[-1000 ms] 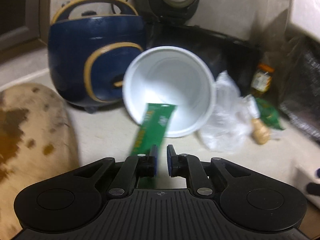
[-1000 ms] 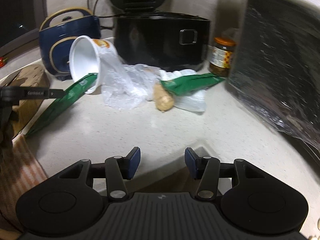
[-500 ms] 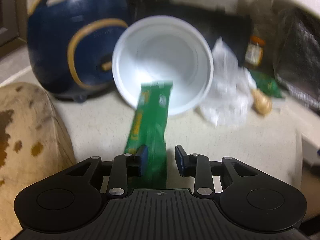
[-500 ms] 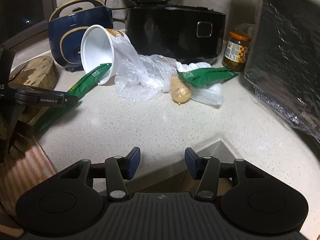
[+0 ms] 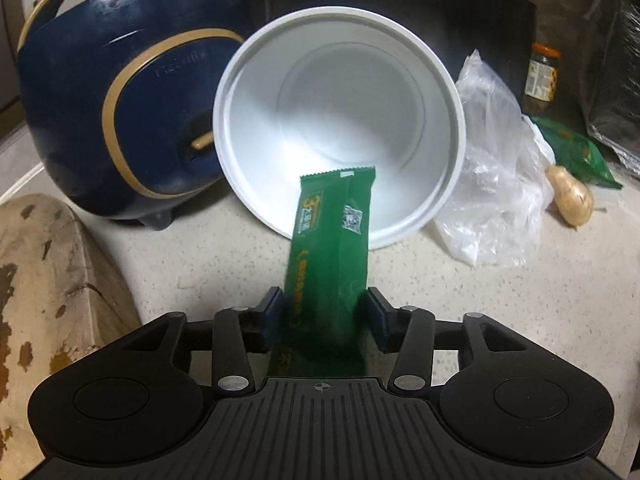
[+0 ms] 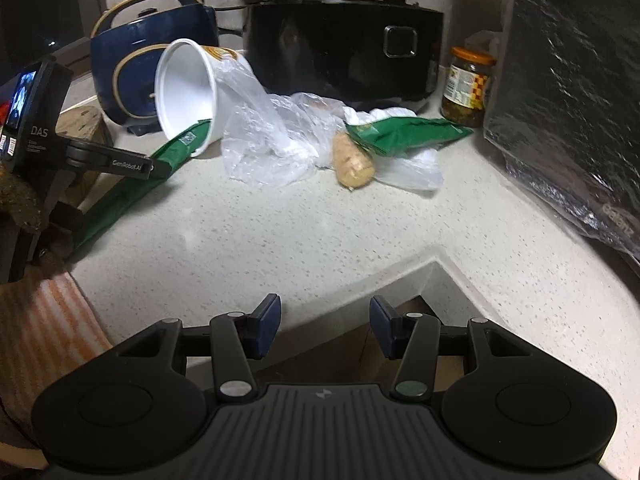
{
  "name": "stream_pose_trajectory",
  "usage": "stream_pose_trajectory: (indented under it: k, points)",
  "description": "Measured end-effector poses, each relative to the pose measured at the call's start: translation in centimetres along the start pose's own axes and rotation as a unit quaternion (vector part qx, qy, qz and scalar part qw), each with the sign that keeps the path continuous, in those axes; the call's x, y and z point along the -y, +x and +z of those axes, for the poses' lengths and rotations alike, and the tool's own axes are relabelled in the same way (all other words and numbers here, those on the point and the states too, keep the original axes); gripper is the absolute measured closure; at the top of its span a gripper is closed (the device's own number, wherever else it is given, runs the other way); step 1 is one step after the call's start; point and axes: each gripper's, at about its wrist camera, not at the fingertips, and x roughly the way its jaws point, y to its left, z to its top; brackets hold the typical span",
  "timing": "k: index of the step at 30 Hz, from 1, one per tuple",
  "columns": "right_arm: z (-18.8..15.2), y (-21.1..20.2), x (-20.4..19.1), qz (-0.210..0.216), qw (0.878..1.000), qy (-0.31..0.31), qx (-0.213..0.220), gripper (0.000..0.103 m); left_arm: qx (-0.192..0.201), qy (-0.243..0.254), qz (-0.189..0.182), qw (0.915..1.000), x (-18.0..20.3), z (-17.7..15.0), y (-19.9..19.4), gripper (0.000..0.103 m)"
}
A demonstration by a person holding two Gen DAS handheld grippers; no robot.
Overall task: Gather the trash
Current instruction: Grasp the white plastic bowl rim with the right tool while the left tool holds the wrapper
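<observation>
Feeding one green wrapper [image 5: 332, 248] into the tipped cup [image 5: 340, 120], left gripper [image 5: 325, 316] spread beside it; bag [image 6: 272, 136], second wrapper [image 6: 404, 134] are waiting; right gripper [image 6: 325, 326] spread, empty.

Both grippers, left gripper [image 5: 324, 322] and right gripper [image 6: 325, 326], share one build: a matte black ribbed body, two round raised discs, black linkage arms with silver screws, and dark blue pads [image 6: 268, 322] on the jaws.
</observation>
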Motion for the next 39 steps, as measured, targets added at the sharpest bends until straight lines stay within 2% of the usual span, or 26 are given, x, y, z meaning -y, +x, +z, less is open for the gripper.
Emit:
stream_pose_trajectory:
  k: [4, 7, 9, 10, 11, 13, 15, 16, 20, 22, 24, 25, 26, 27, 28, 30, 34, 36, 39]
  points:
    - [-0.1, 0.1, 0.5, -0.006, 1.000, 0.008, -0.002, 0.054, -0.007, -0.034, -0.006, 0.9994, -1.2, 0.0, 0.2, 0.049]
    - [0.6, -0.1, 0.4, -0.009, 1.000, -0.004, 0.011, 0.054, -0.012, -0.044, 0.008, 0.9989, -0.9, -0.3, -0.4, 0.054]
    - [2.0, -0.3, -0.2, -0.002, 0.999, -0.023, 0.026, 0.054, -0.019, -0.072, 0.017, 0.9970, -0.5, -0.4, -1.3, 0.073]
    - [2.8, -0.4, -0.6, 0.005, 0.999, -0.031, 0.035, 0.054, -0.014, -0.095, 0.010, 0.9954, -0.6, -0.7, -2.0, 0.079]
    - [3.9, -0.4, -1.1, 0.015, 0.998, -0.041, 0.045, 0.054, -0.003, -0.122, -0.013, 0.9924, -0.9, -1.1, -2.8, 0.081]
    - [6.0, -0.1, -2.0, 0.036, 0.996, -0.057, 0.060, 0.054, 0.025, -0.186, -0.061, 0.9803, -1.7, -2.3, -5.0, 0.082]
    - [8.1, 0.6, -3.4, 0.049, 0.993, -0.074, 0.075, 0.054, 0.049, -0.231, -0.092, 0.9675, -2.2, -3.3, -7.3, 0.083]
    - [9.1, 1.1, -4.2, 0.052, 0.991, -0.085, 0.085, 0.054, 0.060, -0.240, -0.100, 0.9637, -2.3, -3.7, -8.2, 0.083]
    - [12.9, 4.4, -8.1, 0.054, 0.985, -0.112, 0.118, 0.054, 0.099, -0.251, -0.103, 0.9575, -2.2, -5.2, -12.0, 0.083]
    - [14.3, 6.5, -10.1, 0.035, 0.981, -0.133, 0.135, 0.055, 0.108, -0.259, -0.097, 0.9548, -2.6, -5.8, -13.2, 0.083]
    - [15.4, 8.6, -11.9, 0.016, 0.977, -0.157, 0.143, 0.060, 0.112, -0.277, -0.092, 0.9499, -3.4, -6.4, -14.1, 0.083]
    - [15.9, 9.5, -12.5, 0.013, 0.976, -0.164, 0.142, 0.075, 0.113, -0.288, -0.090, 0.9467, -3.9, -6.8, -14.4, 0.083]
    - [16.4, 10.3, -12.8, 0.009, 0.977, -0.164, 0.133, 0.078, 0.115, -0.297, -0.089, 0.9436, -4.5, -7.0, -14.9, 0.083]
    - [16.8, 10.7, -12.9, -0.009, 0.980, -0.154, 0.125, 0.089, 0.118, -0.307, -0.087, 0.9404, -5.1, -7.3, -15.3, 0.083]
    - [17.2, 10.5, -12.5, -0.006, 0.984, -0.136, 0.116, 0.091, 0.124, -0.314, -0.085, 0.9375, -5.7, -7.6, -15.7, 0.083]
    - [17.4, 8.9, -10.4, 0.064, 0.990, -0.086, 0.088, 0.097, 0.129, -0.320, -0.081, 0.9352, -6.4, -7.6, -16.0, 0.083]
    - [14.9, 5.0, -6.0, 0.121, 0.992, -0.014, 0.041, 0.097, 0.113, -0.329, -0.083, 0.9339, -6.5, -7.3, -14.8, 0.083]
    - [13.2, 3.9, -4.4, 0.113, 0.993, 0.008, 0.021, 0.097, 0.101, -0.326, -0.099, 0.9347, -6.1, -7.0, -13.9, 0.083]
    - [10.7, 3.1, -2.1, 0.099, 0.994, 0.043, -0.004, 0.097, 0.087, -0.302, -0.119, 0.9418, -4.2, -5.7, -12.7, 0.083]
